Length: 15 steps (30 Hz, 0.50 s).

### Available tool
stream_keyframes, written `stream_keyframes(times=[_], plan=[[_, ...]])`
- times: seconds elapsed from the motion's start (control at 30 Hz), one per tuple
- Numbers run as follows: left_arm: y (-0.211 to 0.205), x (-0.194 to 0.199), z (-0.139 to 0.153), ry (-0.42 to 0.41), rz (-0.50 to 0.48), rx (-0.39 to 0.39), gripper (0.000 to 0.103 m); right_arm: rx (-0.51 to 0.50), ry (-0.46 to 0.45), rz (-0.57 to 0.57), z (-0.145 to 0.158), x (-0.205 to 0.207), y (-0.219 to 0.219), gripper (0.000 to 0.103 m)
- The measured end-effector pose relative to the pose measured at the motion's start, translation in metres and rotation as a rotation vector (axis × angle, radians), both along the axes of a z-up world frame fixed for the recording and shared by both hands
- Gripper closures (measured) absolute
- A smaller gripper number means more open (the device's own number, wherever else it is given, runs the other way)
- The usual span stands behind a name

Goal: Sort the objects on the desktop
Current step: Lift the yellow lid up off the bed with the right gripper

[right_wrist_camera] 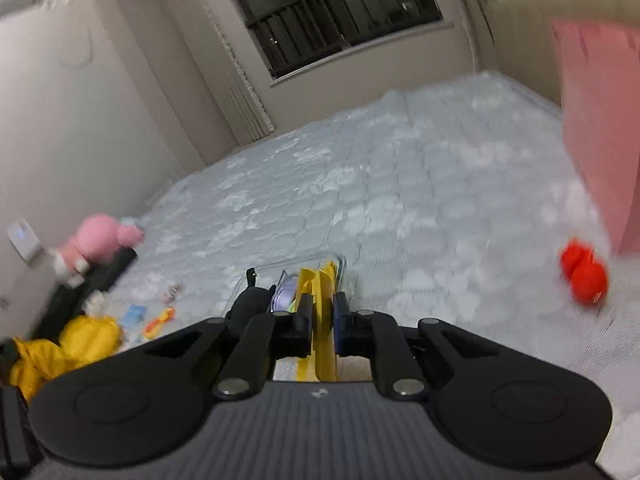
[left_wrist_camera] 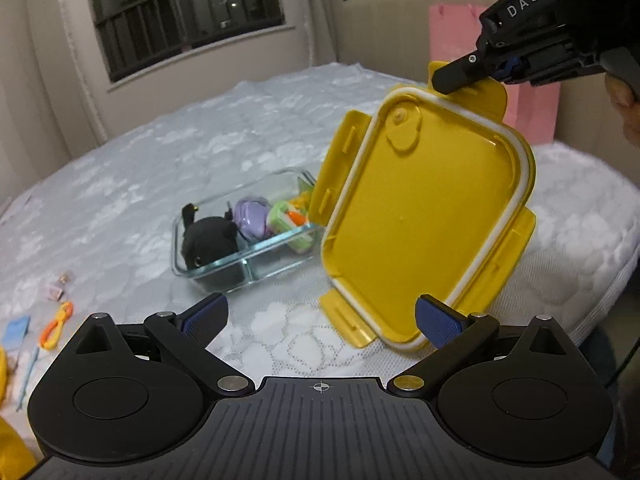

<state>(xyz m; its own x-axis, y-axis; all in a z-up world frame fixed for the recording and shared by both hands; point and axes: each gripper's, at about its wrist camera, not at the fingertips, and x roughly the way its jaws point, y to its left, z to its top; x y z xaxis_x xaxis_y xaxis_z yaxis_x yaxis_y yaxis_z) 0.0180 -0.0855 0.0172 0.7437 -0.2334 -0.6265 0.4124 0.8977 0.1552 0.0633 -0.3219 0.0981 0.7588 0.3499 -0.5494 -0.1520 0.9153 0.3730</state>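
A yellow snap-lock lid (left_wrist_camera: 424,216) hangs tilted above the bed, its inner side toward the left wrist camera. My right gripper (left_wrist_camera: 452,80) is shut on the lid's top latch flap; in the right wrist view the lid (right_wrist_camera: 320,320) shows edge-on between the pads of that gripper (right_wrist_camera: 322,308). Behind the lid stands a clear glass box (left_wrist_camera: 224,264) holding a black plush (left_wrist_camera: 208,240), a purple item (left_wrist_camera: 252,216) and a green and orange item (left_wrist_camera: 288,220). My left gripper (left_wrist_camera: 320,316) is open in front of the lid's lower edge, holding nothing.
The bed has a white patterned mattress (left_wrist_camera: 160,168). Small items lie at left: an orange clip (left_wrist_camera: 56,326), a blue card (left_wrist_camera: 16,330). A pink bag (left_wrist_camera: 532,108) stands at the back right. A red object (right_wrist_camera: 584,276), a pink plush (right_wrist_camera: 100,240) and yellow fabric (right_wrist_camera: 60,348) lie around.
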Motion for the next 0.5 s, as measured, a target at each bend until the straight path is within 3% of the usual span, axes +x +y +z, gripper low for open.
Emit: stream_keyframes(times=[0.2, 0.5], plan=[[0.032, -0.006, 0.006, 0.008, 0.051, -0.06, 0.0, -0.225, -0.02, 0.047, 0.023, -0.001, 0.078, 0.092], [0.074, -0.014, 0.024, 0.022, 0.126, -0.191, 0.0, -0.409, -0.045, 0.25, 0.036, -0.012, 0.193, 0.09]])
